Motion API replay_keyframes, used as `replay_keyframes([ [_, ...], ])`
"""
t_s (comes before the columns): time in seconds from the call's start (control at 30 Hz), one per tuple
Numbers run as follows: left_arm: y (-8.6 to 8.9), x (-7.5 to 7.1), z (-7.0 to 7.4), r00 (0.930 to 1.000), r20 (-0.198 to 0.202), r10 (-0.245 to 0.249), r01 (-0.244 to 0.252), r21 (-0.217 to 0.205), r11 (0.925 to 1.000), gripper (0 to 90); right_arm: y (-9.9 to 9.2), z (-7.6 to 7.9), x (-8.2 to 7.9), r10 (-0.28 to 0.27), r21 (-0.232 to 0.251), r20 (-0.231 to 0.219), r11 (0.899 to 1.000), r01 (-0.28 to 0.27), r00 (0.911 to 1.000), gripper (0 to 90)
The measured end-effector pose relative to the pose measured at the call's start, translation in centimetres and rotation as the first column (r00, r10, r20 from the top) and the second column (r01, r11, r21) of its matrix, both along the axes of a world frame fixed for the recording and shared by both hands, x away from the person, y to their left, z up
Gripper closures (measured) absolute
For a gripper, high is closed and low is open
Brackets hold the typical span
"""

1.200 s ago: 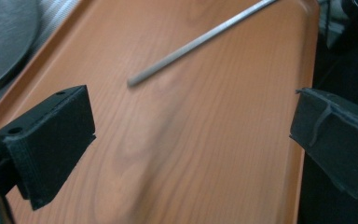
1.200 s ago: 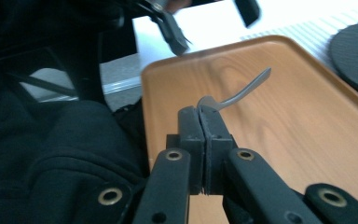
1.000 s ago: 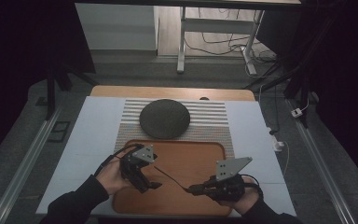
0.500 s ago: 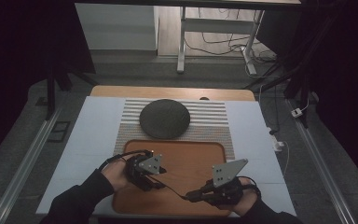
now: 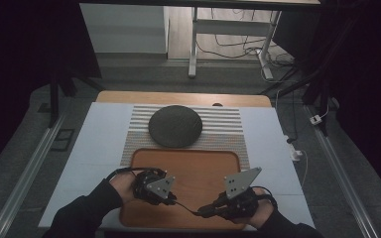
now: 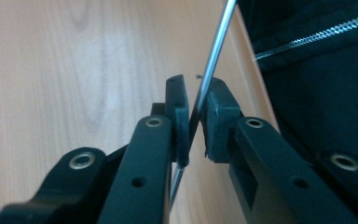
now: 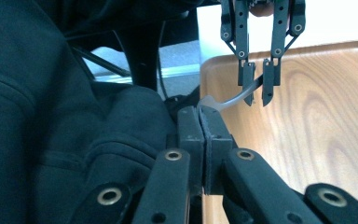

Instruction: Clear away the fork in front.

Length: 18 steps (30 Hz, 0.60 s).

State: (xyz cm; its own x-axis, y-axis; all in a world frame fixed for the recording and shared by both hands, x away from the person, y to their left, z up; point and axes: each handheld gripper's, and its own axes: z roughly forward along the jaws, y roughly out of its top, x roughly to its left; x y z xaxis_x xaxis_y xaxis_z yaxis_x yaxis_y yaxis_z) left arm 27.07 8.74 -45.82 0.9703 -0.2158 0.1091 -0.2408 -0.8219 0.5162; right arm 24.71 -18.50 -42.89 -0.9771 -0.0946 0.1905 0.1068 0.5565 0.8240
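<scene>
The metal utensil's (image 7: 233,99) near end is hidden between the right gripper's (image 7: 200,122) closed jaws, its type unclear

A brown wood-grain tray (image 5: 188,161), a white-and-brown striped mat (image 5: 223,121) and a dark grey round plate (image 5: 174,125)

Both forearms come in from six o'clock, dark sleeves down to the wrists. The left hand (image 5: 121,186) sits at about seven o'clock, its gripper (image 5: 171,200) pointing toward four o'clock; its jaws have just been closing and now stand nearly together, a thin metal piece (image 6: 213,70) between the pads. The right hand (image 5: 263,210) sits at five o'clock, its gripper (image 5: 206,210) pointing toward nine o'clock at the left one, jaws pressed together on the piece's flat end.
</scene>
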Motion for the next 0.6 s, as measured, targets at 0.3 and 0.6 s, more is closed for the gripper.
replay_keyframes([
  [0.3, -0.3, -0.3, 0.0, 0.9972, -0.072, 0.019, -0.015, 0.058, 0.9982, 86.1, -0.5, -0.3, 0.8, -0.098, 0.02, -0.022, 0.995, 0.099, 0.9949, 76.6],
  [0.6, 0.0, -0.1, 0.1, 0.9639, -0.187, 0.19, -0.182, 0.059, 0.9816, 86.0, -0.7, -0.4, 1.3, -0.287, -0.013, 0.039, 0.958, 0.287, 0.9573, 53.6],
])
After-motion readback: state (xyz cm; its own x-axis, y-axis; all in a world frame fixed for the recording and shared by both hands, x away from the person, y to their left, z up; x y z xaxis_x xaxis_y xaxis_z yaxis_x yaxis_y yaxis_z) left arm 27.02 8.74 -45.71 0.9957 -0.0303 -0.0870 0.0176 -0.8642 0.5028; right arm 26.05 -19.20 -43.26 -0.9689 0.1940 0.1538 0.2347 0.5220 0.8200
